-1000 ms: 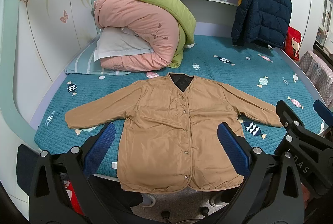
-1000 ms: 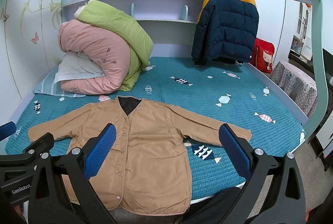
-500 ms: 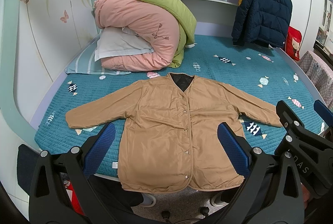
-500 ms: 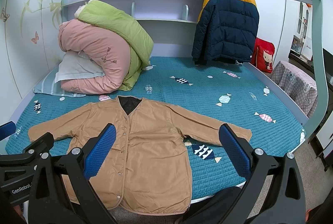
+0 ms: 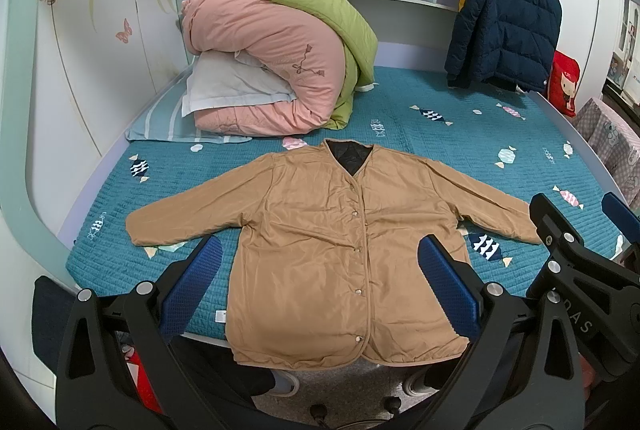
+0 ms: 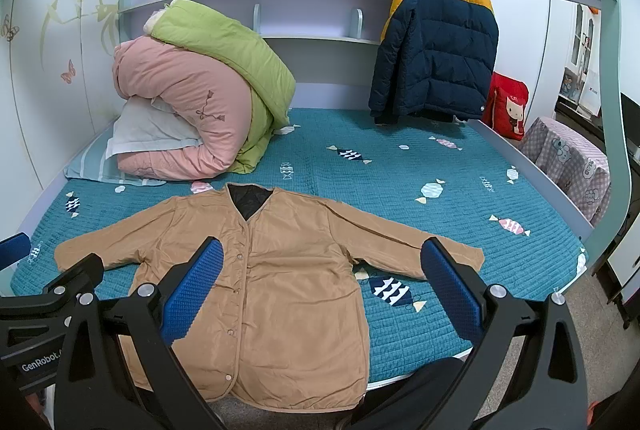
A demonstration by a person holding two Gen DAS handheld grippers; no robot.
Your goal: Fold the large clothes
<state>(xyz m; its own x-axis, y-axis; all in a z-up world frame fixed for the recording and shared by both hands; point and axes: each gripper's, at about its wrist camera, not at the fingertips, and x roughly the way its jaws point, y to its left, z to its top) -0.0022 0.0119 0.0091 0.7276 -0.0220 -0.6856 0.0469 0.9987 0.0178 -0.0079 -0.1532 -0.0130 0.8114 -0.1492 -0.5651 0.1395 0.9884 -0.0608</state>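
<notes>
Bed: teal quilted bed cover with candy print (image 5: pixel 420 134) carries your work.
Garment: tan snap-front padded jacket (image 5: pixel 340 250) lies flat, front up, sleeves spread, hem hanging over the near edge.
Tongs: left tongs (image 5: pixel 320 286) and right tongs (image 6: pixel 320 282) gape wide, empty, held above the jacket.
Progress: no fold made yet; sleeves and body all left for you.
</notes>
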